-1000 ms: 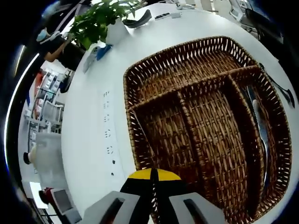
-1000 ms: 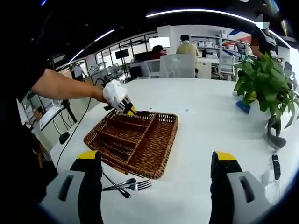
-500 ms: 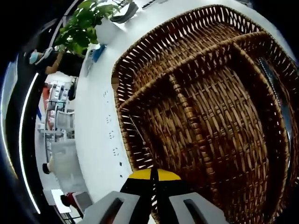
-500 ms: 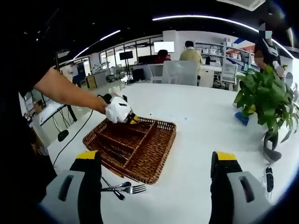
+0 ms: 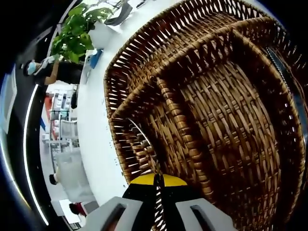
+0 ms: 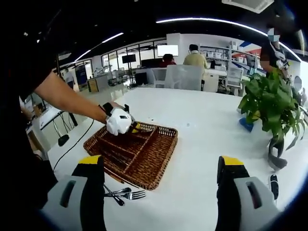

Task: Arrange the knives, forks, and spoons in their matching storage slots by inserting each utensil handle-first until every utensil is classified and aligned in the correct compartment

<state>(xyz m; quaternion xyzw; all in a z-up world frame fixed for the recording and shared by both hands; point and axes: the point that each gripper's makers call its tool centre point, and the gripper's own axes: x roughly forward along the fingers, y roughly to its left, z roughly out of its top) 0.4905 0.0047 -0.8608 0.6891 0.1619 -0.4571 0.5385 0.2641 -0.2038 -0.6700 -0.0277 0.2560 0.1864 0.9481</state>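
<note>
1. Left gripper view: the wicker tray [image 5: 226, 144] lies close under the camera, its woven dividers splitting it into long compartments. The left gripper [image 5: 158, 182] sits at the near edge of the tray with its yellow-tipped jaws pressed together on a thin metal utensil [image 5: 144, 144]. The utensil's slim stem runs up from the jaw tips into the narrow compartment at the tray's left side; which kind of utensil it is cannot be told.
2. Same view: on the far right a dark-edged knife [image 5: 284, 72] lies along the outer compartment. Beyond the tray stands a potted plant [image 5: 77, 29] on the white table [image 5: 96, 120].
3. Right gripper view: the right gripper [image 6: 161, 192] holds its jaws wide apart with nothing between them, above the table, near side.
4. Same view: the tray lies left of centre, well beyond the jaws. A gloved hand [image 6: 118, 121] with the other gripper reaches into its far-left corner. A fork [image 6: 132, 194] and other cutlery [image 6: 115, 195] lie on the table just near the tray, beside the left jaw.
</note>
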